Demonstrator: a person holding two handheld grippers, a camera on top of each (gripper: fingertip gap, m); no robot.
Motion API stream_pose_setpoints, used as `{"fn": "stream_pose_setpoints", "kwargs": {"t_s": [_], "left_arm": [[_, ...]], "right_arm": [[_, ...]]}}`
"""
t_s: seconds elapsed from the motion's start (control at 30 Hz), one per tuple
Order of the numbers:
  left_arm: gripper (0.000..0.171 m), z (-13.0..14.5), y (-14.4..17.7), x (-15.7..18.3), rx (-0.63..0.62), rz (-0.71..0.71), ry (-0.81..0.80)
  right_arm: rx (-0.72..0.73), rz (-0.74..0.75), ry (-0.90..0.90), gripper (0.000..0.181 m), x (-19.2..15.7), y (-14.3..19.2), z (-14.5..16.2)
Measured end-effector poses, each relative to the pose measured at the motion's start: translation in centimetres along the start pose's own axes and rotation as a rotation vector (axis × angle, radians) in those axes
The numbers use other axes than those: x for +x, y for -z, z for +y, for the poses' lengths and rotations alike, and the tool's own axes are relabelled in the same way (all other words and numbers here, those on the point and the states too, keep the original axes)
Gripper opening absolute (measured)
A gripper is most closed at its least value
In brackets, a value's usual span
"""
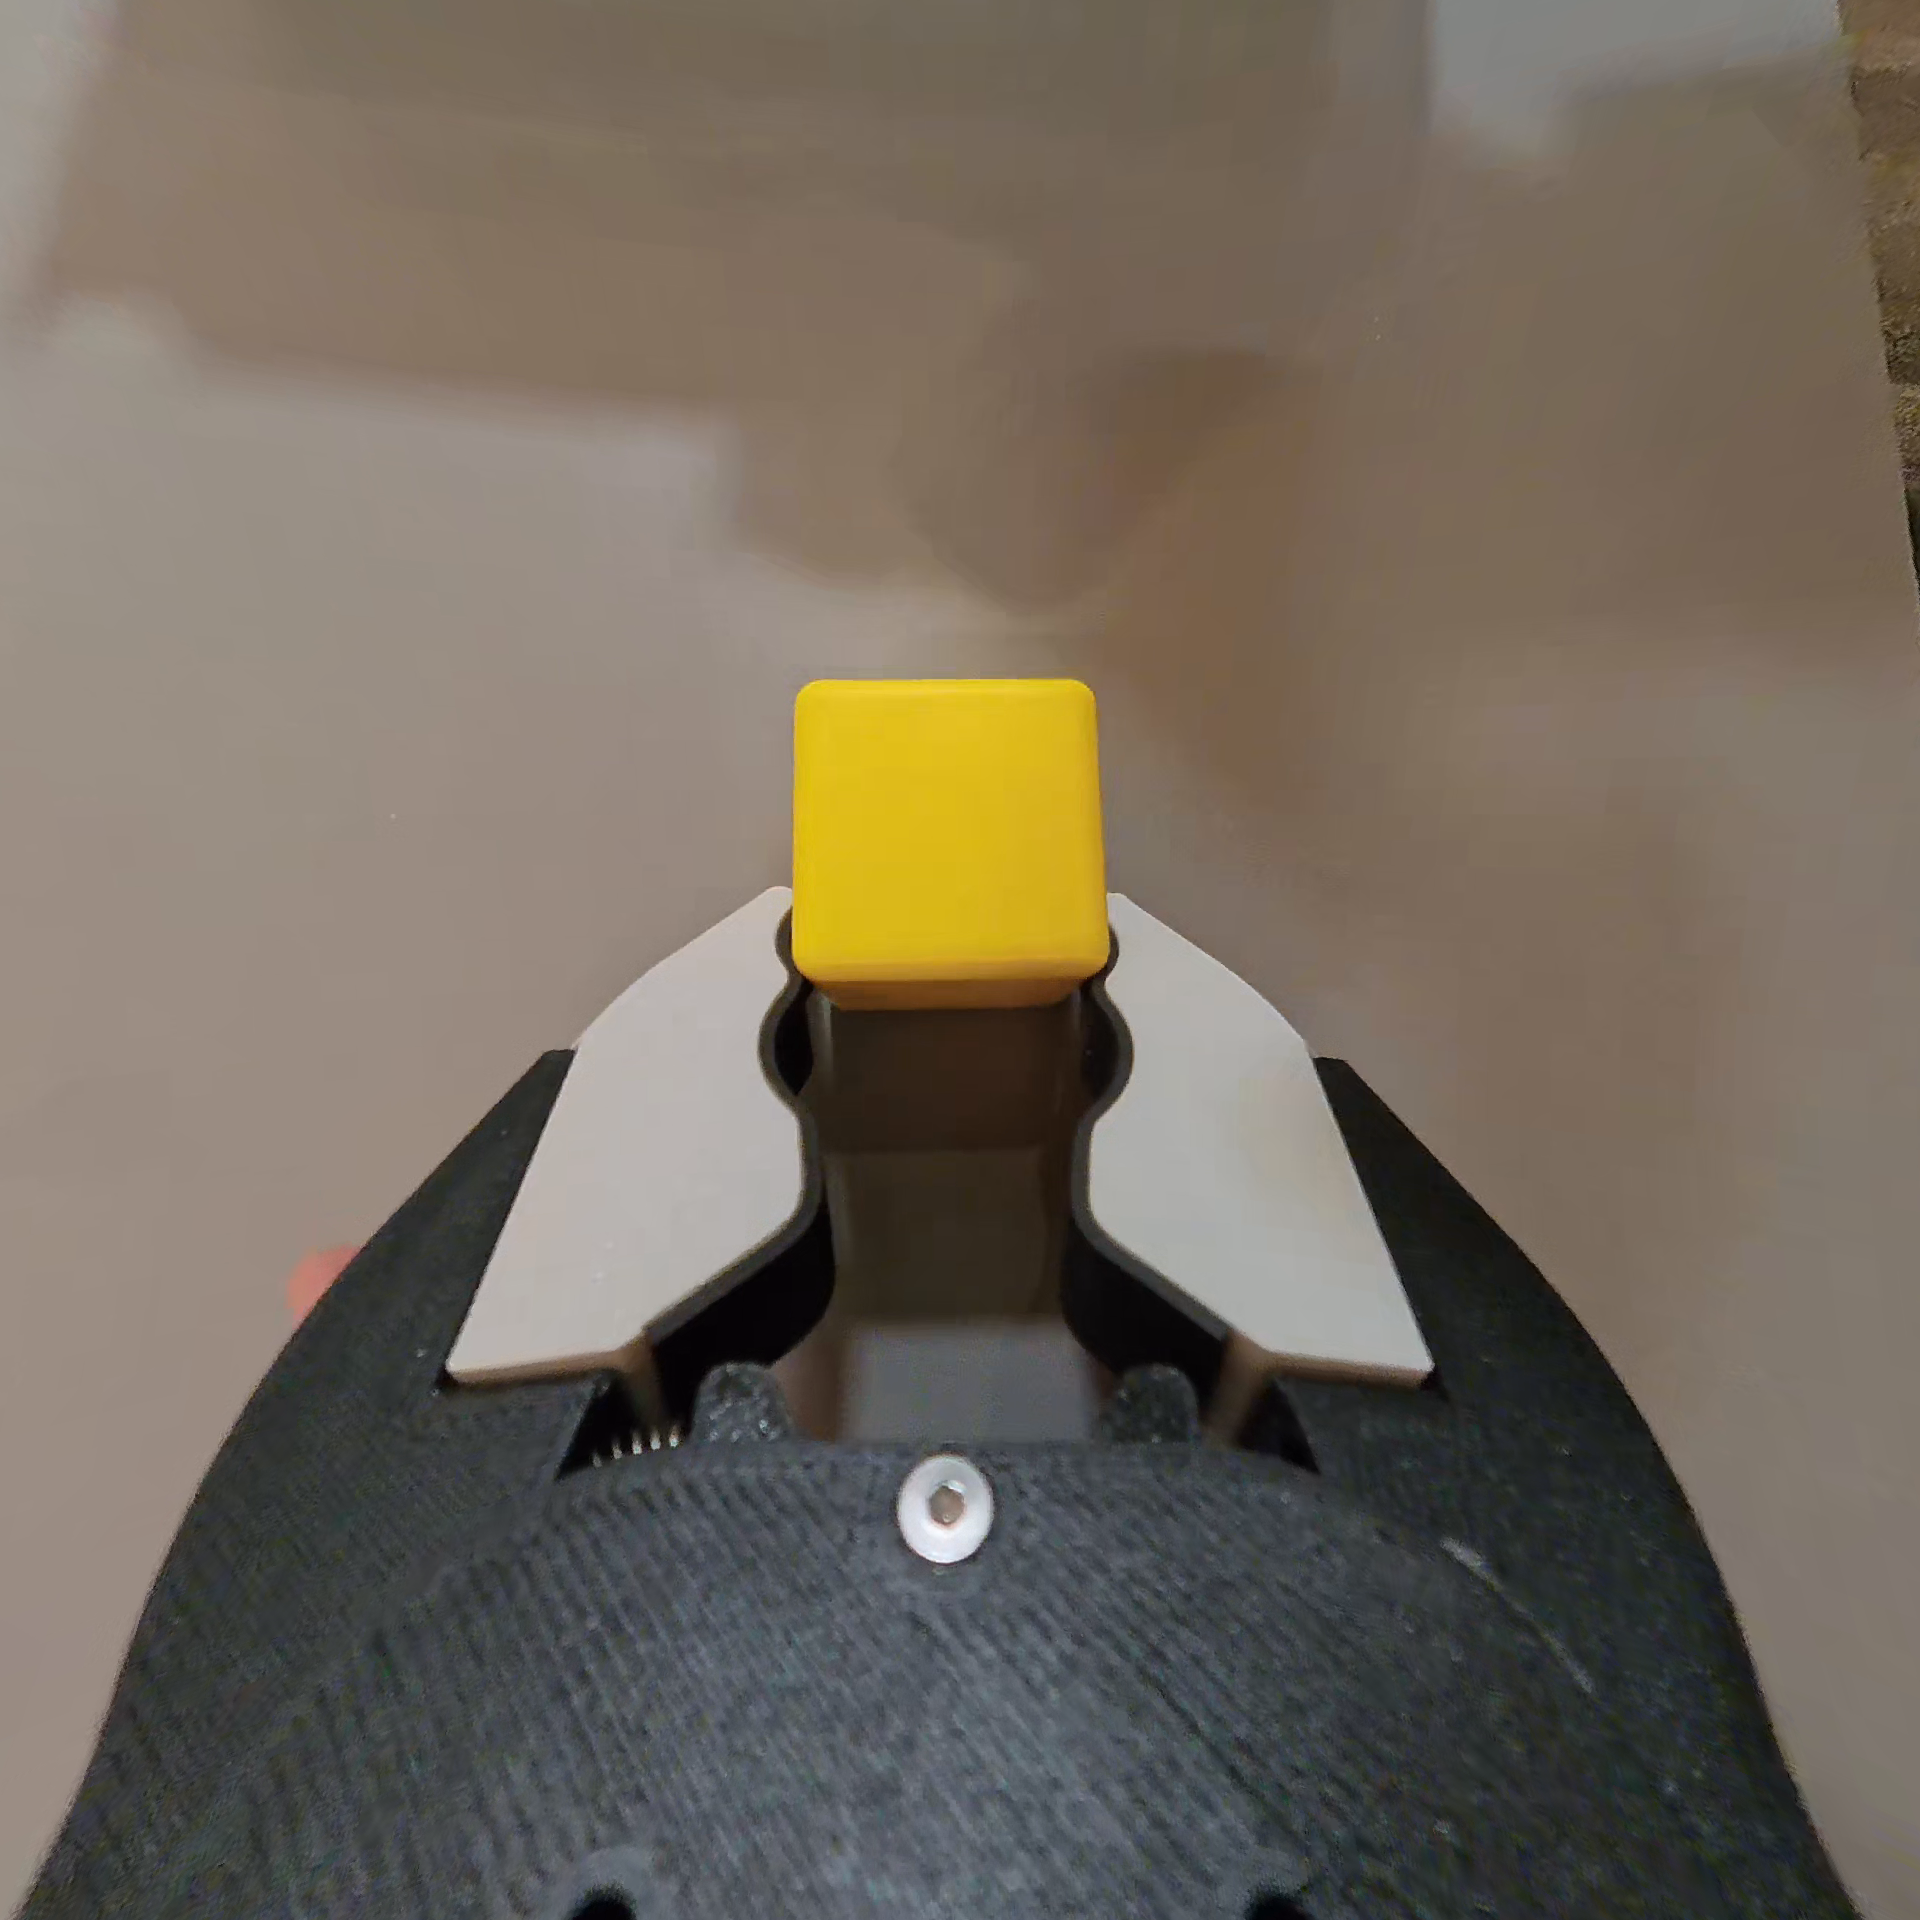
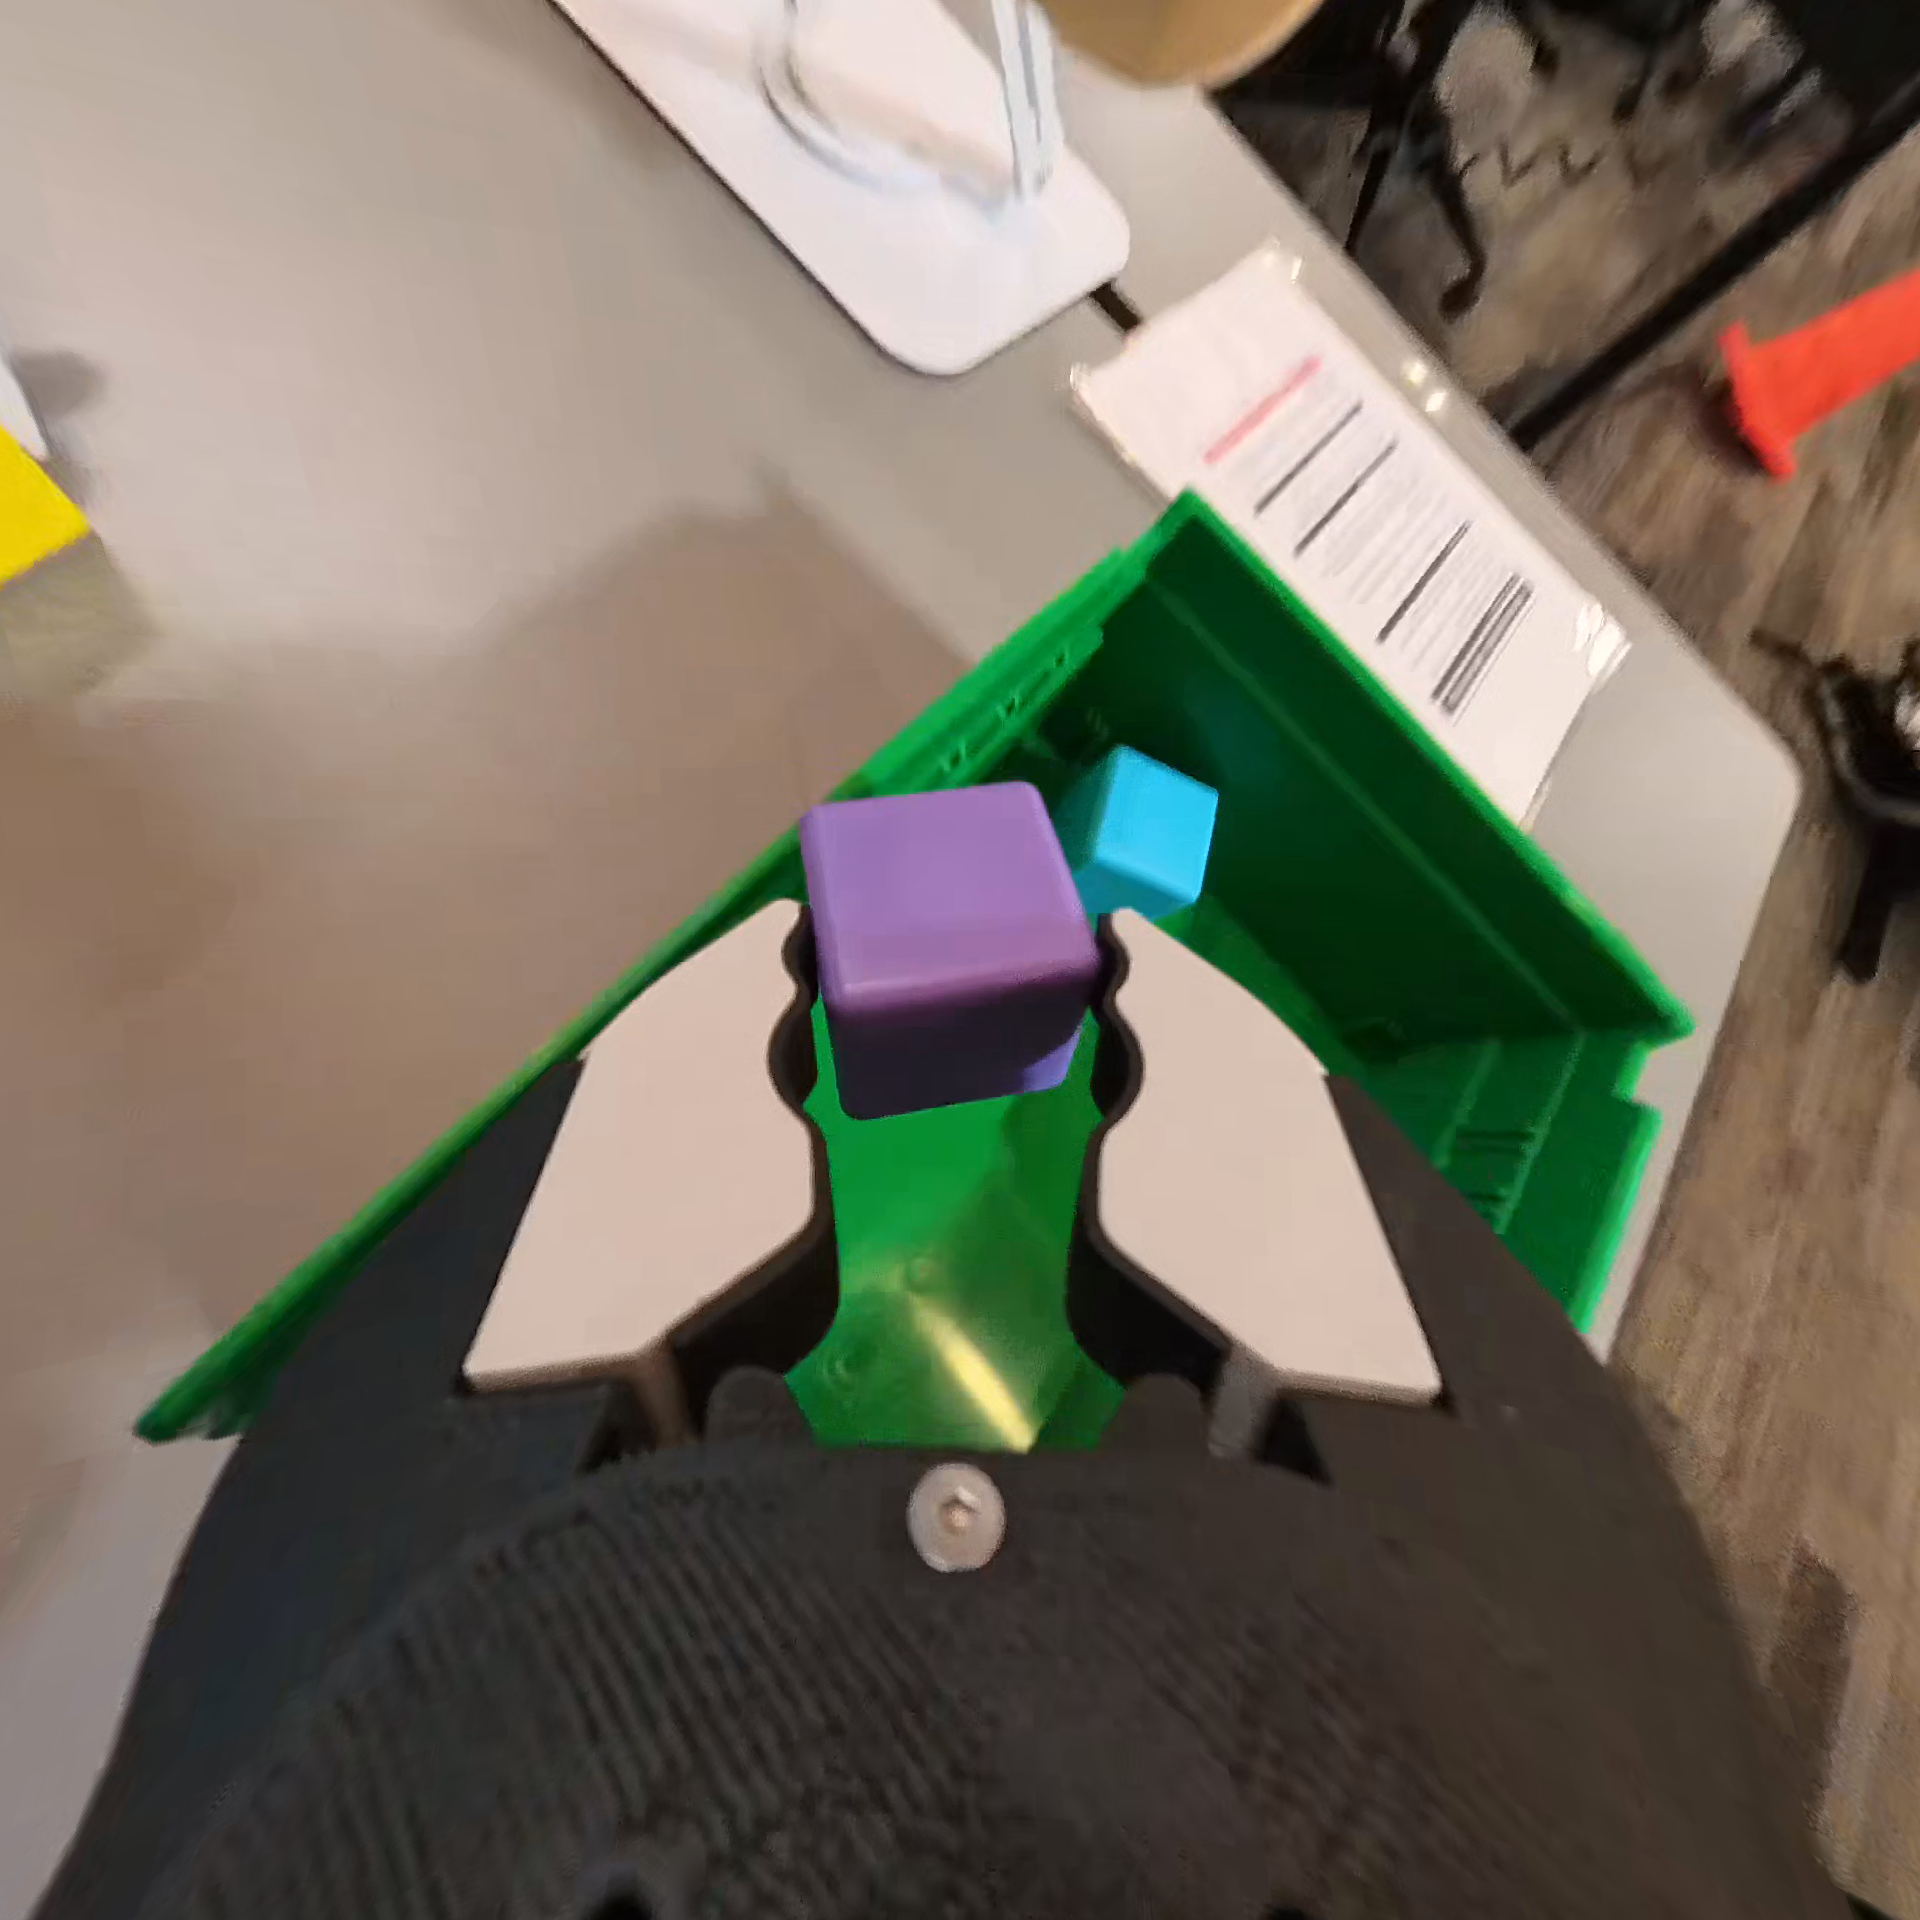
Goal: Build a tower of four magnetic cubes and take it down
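In the left wrist view, my left gripper point(image 1: 945, 940) is shut on a yellow cube point(image 1: 943, 831) and holds it at its fingertips over a plain grey table point(image 1: 416, 675). In the right wrist view, my right gripper point(image 2: 948, 961) is shut on a purple cube point(image 2: 940, 940) and holds it above the inside of a green bin point(image 2: 1351, 883). A light blue cube point(image 2: 1143, 831) lies tilted inside the bin, just beyond the purple one. The view is blurred by motion.
A white flat stand base point(image 2: 935, 208) and a printed sheet in a clear sleeve point(image 2: 1382, 540) lie on the table beyond the bin. A yellow object point(image 2: 31, 509) shows at the left edge. The table's right edge runs beside the bin; an orange cone point(image 2: 1808, 374) lies on the floor. The grippers' ends are close to 30 cm from one another.
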State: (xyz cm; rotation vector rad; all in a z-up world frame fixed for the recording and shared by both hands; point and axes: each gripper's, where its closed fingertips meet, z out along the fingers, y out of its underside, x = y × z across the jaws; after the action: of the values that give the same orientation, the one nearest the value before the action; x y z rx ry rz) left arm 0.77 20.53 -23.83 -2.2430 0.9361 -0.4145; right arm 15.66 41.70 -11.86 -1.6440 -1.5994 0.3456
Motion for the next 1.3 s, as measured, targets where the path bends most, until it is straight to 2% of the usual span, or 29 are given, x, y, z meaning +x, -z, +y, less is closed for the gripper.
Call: {"fn": "stream_pose_setpoints", "kwargs": {"t_s": [0.33,0.7,0.97,1.07,1.13,1.23,1.3], "left_arm": [[0.050,0.0,0.0,0.0,0.000,0.001,0.002],[0.050,0.0,0.0,0.0,0.000,0.000,0.001],[0.050,0.0,0.0,0.0,-0.001,-0.002,-0.001],[0.050,0.0,0.0,0.0,-0.001,-0.002,-0.001],[0.050,0.0,0.0,0.0,-0.001,-0.002,-0.001],[0.050,0.0,0.0,0.0,-0.001,-0.001,-0.001],[0.051,0.0,0.0,0.0,-0.001,0.000,0.001]], "right_arm": [[-0.312,-0.048,-0.018,0.052,-1.0,-4.0,6.6],[-0.274,0.029,-0.023,0.052,-0.4,-5.4,6.3],[-0.266,0.066,-0.007,0.053,0.2,-4.8,6.0],[-0.216,0.092,-0.014,0.053,0.9,-3.6,4.8],[-0.131,0.105,-0.046,0.053,1.4,-2.3,2.8],[0.080,0.072,-0.096,0.053,0.9,0.1,-2.0],[0.247,-0.003,-0.098,0.053,-1.1,1.8,-5.9]]}}
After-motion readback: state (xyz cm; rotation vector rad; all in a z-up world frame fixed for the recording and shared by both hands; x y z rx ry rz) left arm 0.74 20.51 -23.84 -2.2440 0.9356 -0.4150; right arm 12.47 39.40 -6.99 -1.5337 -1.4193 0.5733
